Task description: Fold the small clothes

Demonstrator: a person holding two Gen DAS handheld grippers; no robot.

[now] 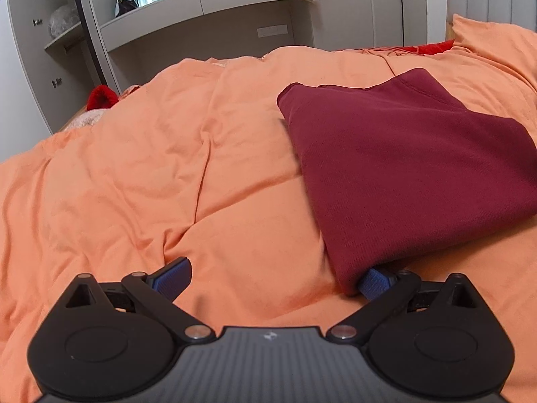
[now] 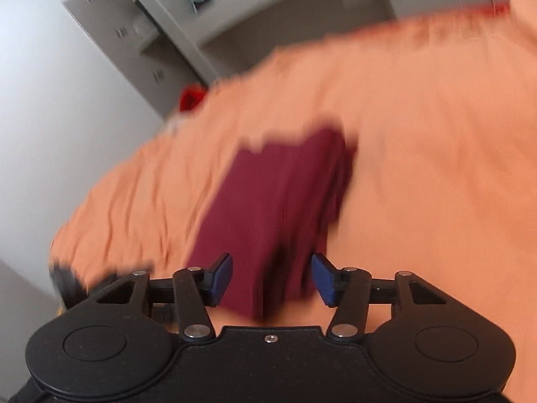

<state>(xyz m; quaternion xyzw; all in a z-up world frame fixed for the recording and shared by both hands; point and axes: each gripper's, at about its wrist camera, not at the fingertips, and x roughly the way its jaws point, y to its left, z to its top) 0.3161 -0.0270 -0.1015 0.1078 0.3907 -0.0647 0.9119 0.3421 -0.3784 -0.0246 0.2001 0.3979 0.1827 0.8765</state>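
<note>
The dark red garment [image 1: 402, 168] lies folded on the orange bed [image 1: 151, 168], at two o'clock of the left hand-held gripper [image 1: 275, 278]. Soft, light, floppy: pinch stacked edges. Both hand-held grippers stand released; the right hand-held gripper [image 2: 272, 278] straddles its near end.

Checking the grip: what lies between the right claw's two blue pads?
In the right wrist view, the near end of the folded maroon garment lies between the open right claw's pads, apparently untouched.

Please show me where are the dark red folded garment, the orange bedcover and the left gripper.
dark red folded garment [image 1: 402, 154]: left wrist view, middle of its top layer.
orange bedcover [image 1: 134, 174]: left wrist view, bare wrinkled part.
left gripper [image 1: 273, 277]: left wrist view, midway between its blue fingertips.
</note>
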